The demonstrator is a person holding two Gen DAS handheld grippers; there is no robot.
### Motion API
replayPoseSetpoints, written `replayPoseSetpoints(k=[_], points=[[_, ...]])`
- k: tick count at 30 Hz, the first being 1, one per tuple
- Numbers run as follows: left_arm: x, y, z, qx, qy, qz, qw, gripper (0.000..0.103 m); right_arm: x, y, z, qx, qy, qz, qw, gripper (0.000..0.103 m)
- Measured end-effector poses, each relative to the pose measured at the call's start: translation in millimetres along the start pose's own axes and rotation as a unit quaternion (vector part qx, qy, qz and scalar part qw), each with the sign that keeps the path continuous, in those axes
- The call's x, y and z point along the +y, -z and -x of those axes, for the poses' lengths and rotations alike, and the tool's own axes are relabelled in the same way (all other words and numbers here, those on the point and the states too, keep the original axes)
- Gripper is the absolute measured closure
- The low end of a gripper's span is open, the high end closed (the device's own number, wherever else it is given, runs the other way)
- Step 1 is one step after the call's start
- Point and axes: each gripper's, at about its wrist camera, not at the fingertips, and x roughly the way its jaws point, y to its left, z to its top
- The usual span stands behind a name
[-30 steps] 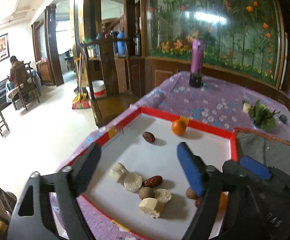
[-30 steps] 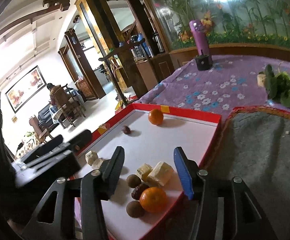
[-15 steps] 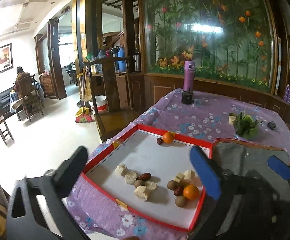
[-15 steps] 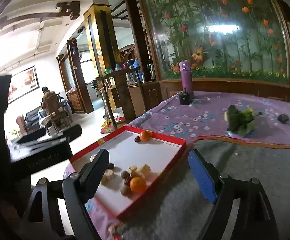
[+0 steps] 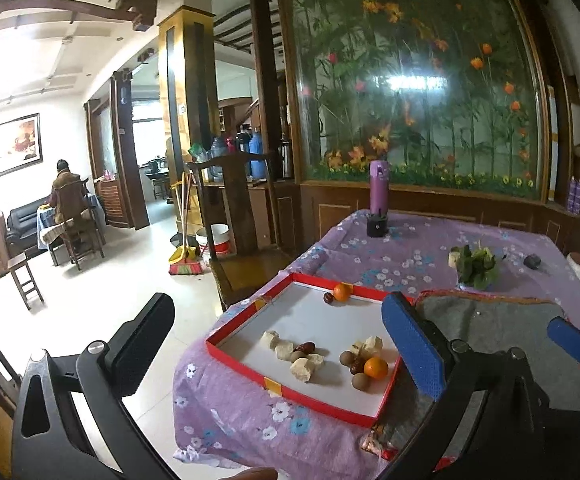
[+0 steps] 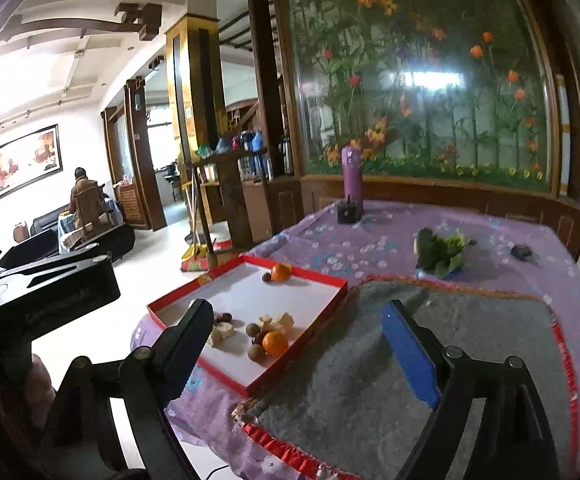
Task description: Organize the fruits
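A red-rimmed white tray (image 5: 246,312) (image 6: 317,276) lies on the purple flowered cloth. Near its front corner sit an orange (image 5: 375,368) (image 6: 275,342), brown longans (image 5: 359,382), a red date and pale chunks (image 5: 371,344). More pale chunks (image 5: 301,368) and a date (image 5: 305,347) lie mid-tray. A second orange (image 5: 341,292) (image 6: 281,272) and a date rest against the far rim. My left gripper (image 5: 278,320) hangs wide open, well back from the tray. My right gripper (image 6: 295,320) is over the grey mat, its jaws opening, with nothing between them.
A grey mat (image 6: 449,340) with red trim lies right of the tray. Farther back stand a purple bottle (image 5: 378,196), leafy greens (image 5: 473,264) and a small dark object (image 5: 533,261). A wooden chair (image 5: 234,200) stands past the table's left edge. A person sits far left.
Both grippers have drawn back and risen from the tray, which now looks smaller and farther off. Both pairs of jaws have spread wider. The fruits have not moved.
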Motion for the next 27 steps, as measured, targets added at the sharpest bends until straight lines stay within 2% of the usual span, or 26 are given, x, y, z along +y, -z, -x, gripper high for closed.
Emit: replayPoseSetpoints(k=[5,9,18,27], points=[[8,-4,13,-0.005,-0.002,0.008,1.0000,0.000,6,-8,19,-0.021,0.010,0.010,1.000,0.014],[15,-5,15,-0.006,-0.003,0.017,0.9998,0.000,13,-11,27,-0.026,0.001,0.009,1.000,0.014],[21,-3,11,-0.005,-0.012,0.022,0.9997,0.000,29,-13,27,-0.029,0.001,0.035,0.999,0.014],[21,-2,10,-0.003,-0.010,0.024,0.9997,0.000,26,-10,17,-0.021,-0.001,0.028,0.999,0.014]])
